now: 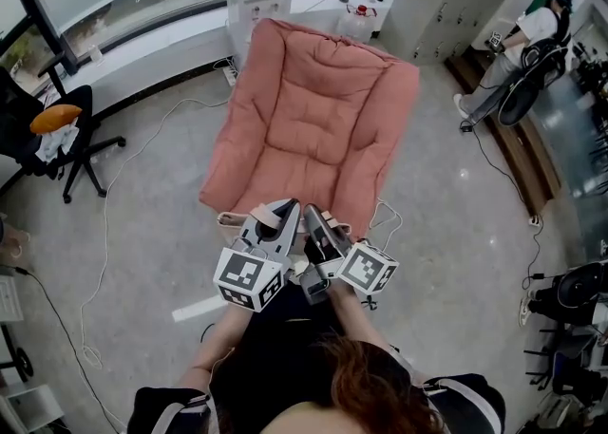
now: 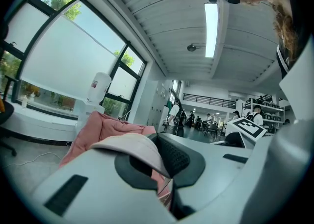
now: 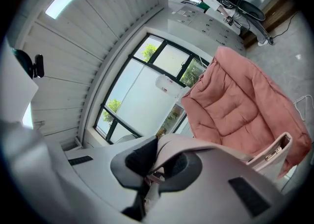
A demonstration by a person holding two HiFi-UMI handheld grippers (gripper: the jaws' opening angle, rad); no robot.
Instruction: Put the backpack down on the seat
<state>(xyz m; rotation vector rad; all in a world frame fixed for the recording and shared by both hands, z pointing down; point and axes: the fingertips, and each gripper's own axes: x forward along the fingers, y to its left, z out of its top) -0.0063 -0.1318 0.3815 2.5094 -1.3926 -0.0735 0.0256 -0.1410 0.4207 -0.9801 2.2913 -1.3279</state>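
Both shut: left gripper [image 2: 158,161], right gripper [image 3: 158,163] fingers [image 3: 139,157] pinching backpack straps [image 3: 216,145].

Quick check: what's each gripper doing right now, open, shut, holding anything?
Left gripper: shut, fingers clamped on a backpack strap.
Right gripper: shut, also clamped on a backpack strap.

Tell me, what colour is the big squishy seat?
The seat is plain dusty pink with quilted stitching. The head view shows it best.
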